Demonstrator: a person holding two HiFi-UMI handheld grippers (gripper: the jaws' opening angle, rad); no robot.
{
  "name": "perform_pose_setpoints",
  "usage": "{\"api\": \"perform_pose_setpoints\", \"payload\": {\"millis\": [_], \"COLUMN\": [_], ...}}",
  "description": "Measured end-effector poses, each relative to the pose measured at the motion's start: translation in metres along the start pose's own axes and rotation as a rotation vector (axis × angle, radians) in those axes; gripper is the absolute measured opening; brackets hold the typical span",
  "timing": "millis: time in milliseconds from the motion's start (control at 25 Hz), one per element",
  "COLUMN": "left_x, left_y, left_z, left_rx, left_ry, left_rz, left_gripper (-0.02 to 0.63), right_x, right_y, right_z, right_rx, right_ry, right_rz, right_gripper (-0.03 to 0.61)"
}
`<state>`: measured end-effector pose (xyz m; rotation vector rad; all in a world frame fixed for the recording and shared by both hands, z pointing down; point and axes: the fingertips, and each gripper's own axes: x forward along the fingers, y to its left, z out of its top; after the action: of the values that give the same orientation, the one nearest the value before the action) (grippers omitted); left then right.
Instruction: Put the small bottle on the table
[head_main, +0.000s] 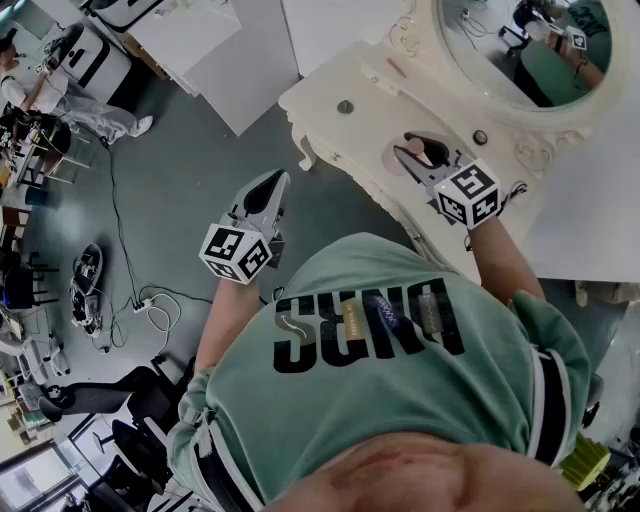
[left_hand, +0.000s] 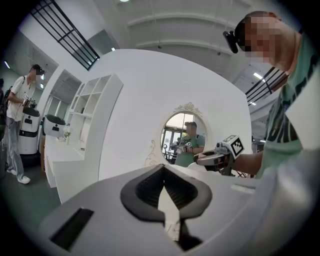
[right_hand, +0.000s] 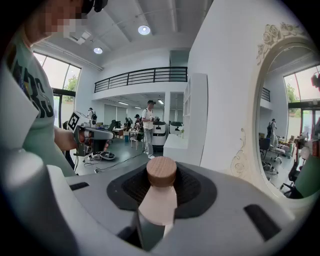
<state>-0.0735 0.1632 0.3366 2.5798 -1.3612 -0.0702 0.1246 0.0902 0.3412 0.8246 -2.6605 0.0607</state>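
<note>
The person in the green shirt stands close against a cream dressing table, whose worktop (head_main: 335, 75) has carved edges and an oval mirror (head_main: 520, 50) set behind it.

The right hand-held gripper (head_main: 412, 152) reaches out over the worktop, in front of the mirror. Its jaws pinch the small bottle (right_hand: 159, 202), pressing on either side of the pale pink body. The bottle's round wooden cap (right_hand: 161, 171) stands up past the dark ribbed pads. The bottle is up in that grip above the worktop. From where I look I cannot tell whether its base touches the surface.

The left hand-held gripper (head_main: 272, 185) hangs off the worktop, over the grey floor (head_main: 190, 160), just beside the table's near corner. It points towards the mirror. Its jaws are pressed together at the tips and carry nothing between them.

Two small dark knobs (head_main: 345, 106) sit on the worktop, well apart from each other. One lies near the left corner, the other nearer the mirror frame.

Farther back in the room, a person in a white shirt (left_hand: 19, 115) stands beside a white machine. Cables (head_main: 130, 300) trail across the floor by some chairs.
</note>
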Motion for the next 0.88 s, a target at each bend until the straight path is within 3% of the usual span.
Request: {"api": "perform_pose_setpoints", "payload": {"millis": [880], "left_x": [0.025], "left_y": [-0.009], "left_z": [0.0], "left_rx": [0.003], "left_ry": [0.009], "left_rz": [0.012], "left_gripper": [0.008], "right_x": [-0.001], "right_y": [-0.021], "right_z": [-0.002], "right_rx": [0.007], "right_ry": [-0.005], "right_rz": [0.035], "right_gripper": [0.118]}}
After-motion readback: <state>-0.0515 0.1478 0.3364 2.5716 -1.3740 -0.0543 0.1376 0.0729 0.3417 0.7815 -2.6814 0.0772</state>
